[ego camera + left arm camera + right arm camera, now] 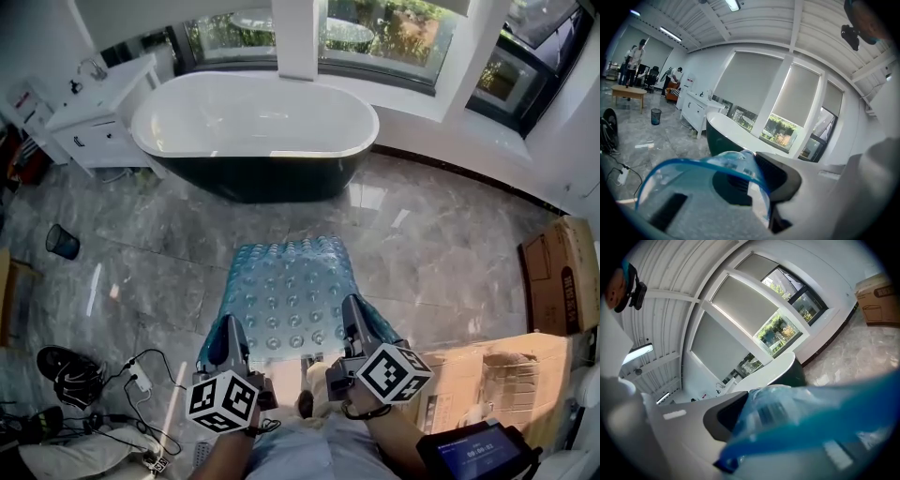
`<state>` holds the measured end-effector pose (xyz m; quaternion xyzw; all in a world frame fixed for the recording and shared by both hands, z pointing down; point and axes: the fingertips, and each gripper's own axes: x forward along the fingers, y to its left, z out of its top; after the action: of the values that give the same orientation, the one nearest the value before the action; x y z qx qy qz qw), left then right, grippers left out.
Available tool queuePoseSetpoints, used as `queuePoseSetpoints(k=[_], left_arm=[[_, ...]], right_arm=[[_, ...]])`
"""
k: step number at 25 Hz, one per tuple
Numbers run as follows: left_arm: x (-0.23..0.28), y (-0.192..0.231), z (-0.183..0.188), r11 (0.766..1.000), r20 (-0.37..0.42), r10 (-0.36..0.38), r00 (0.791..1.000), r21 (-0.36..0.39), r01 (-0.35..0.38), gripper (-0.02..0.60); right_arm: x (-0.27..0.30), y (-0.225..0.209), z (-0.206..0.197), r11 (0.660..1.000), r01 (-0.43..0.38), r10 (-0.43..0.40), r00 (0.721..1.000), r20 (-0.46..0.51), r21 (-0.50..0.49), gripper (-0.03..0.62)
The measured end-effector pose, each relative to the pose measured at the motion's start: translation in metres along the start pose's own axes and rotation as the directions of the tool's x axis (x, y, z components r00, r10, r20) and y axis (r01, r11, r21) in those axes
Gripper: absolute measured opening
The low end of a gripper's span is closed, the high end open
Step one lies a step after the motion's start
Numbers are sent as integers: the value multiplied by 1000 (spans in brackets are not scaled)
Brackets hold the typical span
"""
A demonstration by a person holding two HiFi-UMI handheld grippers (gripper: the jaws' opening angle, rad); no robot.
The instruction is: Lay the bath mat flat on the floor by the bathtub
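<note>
A grey marble floor ran through a bright room with white walls, where a band of windows looked out on greenery. In the left gripper view, pale roller blinds were drawn over the upper panes. The oval bathtub, white inside with a dark outer wall, stood on the floor below the windows, and a white vanity cabinet stood just to its left.

Flattened cardboard lay on the floor at the lower right, with a cardboard box beyond it near the wall. The translucent blue bath mat, studded with round bumps, stretched from the two grippers toward the tub, and bare floor lay between its far edge and the tub's wall. Whether that far edge touched the floor could not be told.

A dark, helmet-like thing and a tangle of cables lay at the lower left. A small dark waste bin stood well to the left of the mat.

The left gripper was clamped on the mat's near left corner. The right gripper was pinching its near right corner.
</note>
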<state>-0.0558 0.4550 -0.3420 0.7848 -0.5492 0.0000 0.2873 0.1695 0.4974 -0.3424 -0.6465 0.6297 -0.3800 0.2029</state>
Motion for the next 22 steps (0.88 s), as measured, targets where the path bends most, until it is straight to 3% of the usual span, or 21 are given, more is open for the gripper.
queuePoseSetpoints(k=[9,22], left_arm=[[82,-4,21,999,-35,43,998,14,-42,25],[131,2,69,997,18,75,997,-8,-74,26]], right_arm=[[81,-20,35,999,1,1,999,-33,46,23],[151,-3,59,997,-45,49,997,-57,61,25]])
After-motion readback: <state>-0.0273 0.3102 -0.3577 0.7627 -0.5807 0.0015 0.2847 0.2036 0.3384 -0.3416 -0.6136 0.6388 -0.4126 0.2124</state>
